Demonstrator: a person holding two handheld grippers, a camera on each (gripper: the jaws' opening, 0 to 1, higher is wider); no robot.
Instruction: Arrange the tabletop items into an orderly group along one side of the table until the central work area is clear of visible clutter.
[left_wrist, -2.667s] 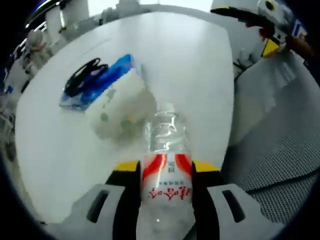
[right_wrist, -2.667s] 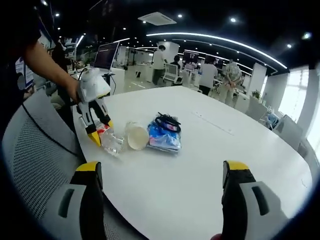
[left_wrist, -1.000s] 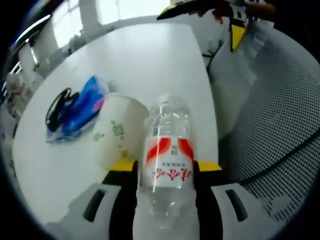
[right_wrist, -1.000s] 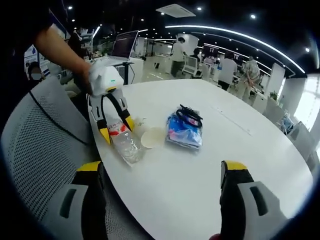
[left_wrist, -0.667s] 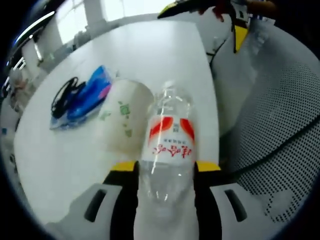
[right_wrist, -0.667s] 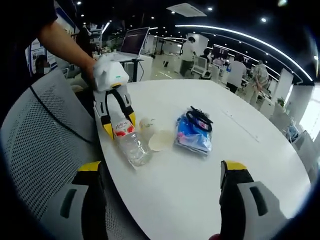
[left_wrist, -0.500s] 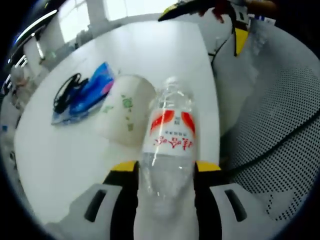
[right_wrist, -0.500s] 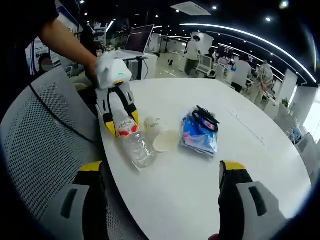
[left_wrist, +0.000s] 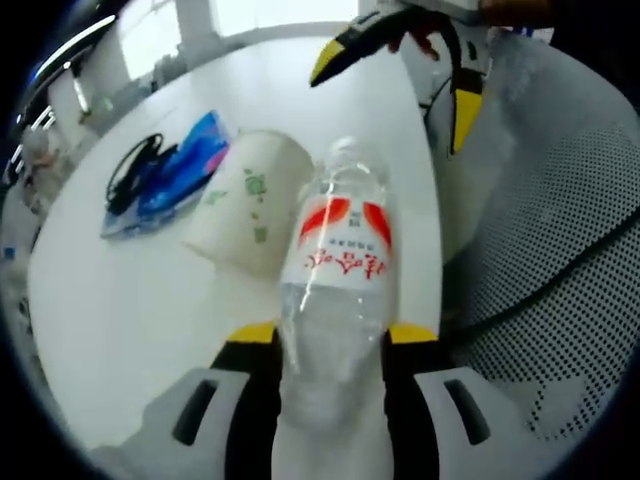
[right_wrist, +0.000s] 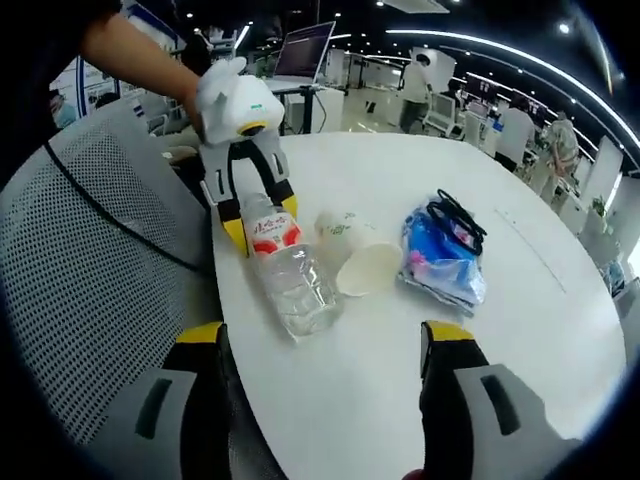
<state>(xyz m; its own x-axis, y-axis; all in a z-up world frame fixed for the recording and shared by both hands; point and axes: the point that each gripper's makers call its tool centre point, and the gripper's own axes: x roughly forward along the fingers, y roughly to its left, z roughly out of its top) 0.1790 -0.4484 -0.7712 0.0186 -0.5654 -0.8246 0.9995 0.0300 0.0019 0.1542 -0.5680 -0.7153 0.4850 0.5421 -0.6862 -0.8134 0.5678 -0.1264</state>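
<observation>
A clear water bottle with a red and white label lies between the jaws of my left gripper, which press on both its sides. In the right gripper view the left gripper holds the bottle flat on the white table near its edge. A paper cup lies on its side against the bottle, its mouth toward the right gripper. Beyond the cup is a blue packet with a black cable on it. My right gripper hangs open above the table, empty, and also appears as right gripper.
A grey mesh chair stands close to the table edge beside the bottle; the same chair flanks the left gripper. A person's arm holds the left gripper. Desks, screens and people stand far behind the table.
The bottle reaches farther out of the left jaws and lies flat beside the cup. The right gripper has come closer to the items.
</observation>
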